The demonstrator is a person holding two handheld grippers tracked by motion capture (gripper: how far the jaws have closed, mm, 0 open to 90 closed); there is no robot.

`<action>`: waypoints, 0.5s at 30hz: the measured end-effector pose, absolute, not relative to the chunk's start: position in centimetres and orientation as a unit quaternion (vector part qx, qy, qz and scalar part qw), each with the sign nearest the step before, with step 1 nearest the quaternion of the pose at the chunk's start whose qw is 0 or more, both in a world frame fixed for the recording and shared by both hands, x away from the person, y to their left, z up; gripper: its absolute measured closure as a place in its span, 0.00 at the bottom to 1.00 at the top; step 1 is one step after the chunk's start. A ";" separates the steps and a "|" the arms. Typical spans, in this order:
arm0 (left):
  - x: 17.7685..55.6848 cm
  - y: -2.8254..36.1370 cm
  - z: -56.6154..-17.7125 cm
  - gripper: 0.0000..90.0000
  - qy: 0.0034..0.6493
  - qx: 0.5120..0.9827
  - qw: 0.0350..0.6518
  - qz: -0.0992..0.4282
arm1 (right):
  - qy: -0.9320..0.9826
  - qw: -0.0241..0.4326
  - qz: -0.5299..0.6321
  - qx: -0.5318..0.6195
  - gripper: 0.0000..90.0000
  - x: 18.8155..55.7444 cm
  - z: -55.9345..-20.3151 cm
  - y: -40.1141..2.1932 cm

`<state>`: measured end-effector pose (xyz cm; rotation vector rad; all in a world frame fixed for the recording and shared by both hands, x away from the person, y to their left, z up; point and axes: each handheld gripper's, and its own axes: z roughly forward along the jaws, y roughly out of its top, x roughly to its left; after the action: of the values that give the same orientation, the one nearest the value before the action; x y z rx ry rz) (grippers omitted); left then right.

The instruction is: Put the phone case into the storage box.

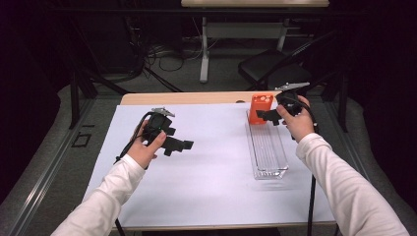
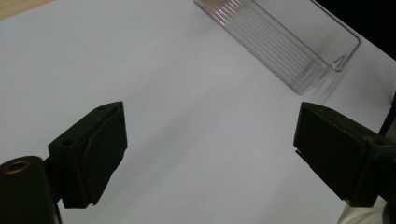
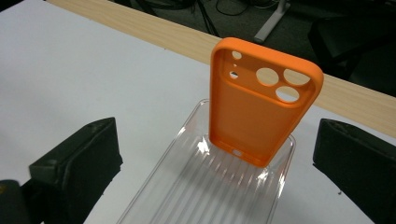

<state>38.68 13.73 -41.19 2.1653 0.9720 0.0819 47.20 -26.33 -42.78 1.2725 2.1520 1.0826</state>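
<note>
An orange phone case (image 1: 260,108) (image 3: 261,107) stands upright at the far end of a clear ribbed tray (image 1: 268,152) (image 3: 187,186), camera holes at the top, leaning on the tray's end wall. My right gripper (image 1: 269,117) (image 3: 217,128) is open just in front of the case, one jaw to each side, neither touching it. Over the white sheet at the left, my left gripper (image 1: 176,138) (image 2: 210,126) stands open with nothing between its jaws. It points across the table toward the tray's near end (image 2: 299,46).
A white sheet (image 1: 211,167) covers most of the wooden table, and a strip of bare wood (image 1: 196,97) shows along the far edge. Beyond the table stand a black chair (image 1: 268,64) and a desk leg with cables on the floor.
</note>
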 end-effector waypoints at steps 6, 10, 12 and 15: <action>38.7 14.0 -41.1 0.11 0.378 0.844 0.379 0.033 | 0.773 0.198 0.402 0.449 0.02 46.4 -42.4 -26.0; 38.6 14.0 -41.0 0.11 0.376 0.844 0.381 0.035 | 0.772 0.197 0.409 0.445 0.03 46.0 -42.1 -25.8; 38.6 13.9 -40.9 0.11 0.376 0.844 0.382 0.036 | 0.773 0.197 0.410 0.443 0.03 45.8 -42.0 -25.8; 38.6 13.9 -40.8 0.11 0.375 0.844 0.382 0.038 | 0.771 0.194 0.414 0.443 0.03 45.5 -41.9 -25.7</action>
<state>38.55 13.94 -40.82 2.1527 0.9565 0.0969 45.55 -25.71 -41.89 1.2430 2.1632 1.1607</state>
